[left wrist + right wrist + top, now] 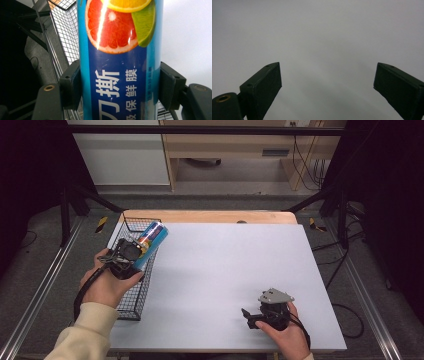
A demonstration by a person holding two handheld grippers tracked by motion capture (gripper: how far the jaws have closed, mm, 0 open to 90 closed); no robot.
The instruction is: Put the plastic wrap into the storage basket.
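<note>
Nearest, the right gripper (252,316) rests on the grey table (225,270), jaws wide and empty. Farther off, the left gripper (131,251) clamps a blue cling-film tube (150,244) mid-body over the wire basket (132,295) — probably light, stiff and glossy (likely slippery), so a centred grip suits it.

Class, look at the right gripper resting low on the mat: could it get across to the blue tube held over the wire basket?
Probably yes: the white mat between the right gripper and the blue tube lies bare, and its jaws are open. The left gripper already clamps the tube above the wire basket.
</note>
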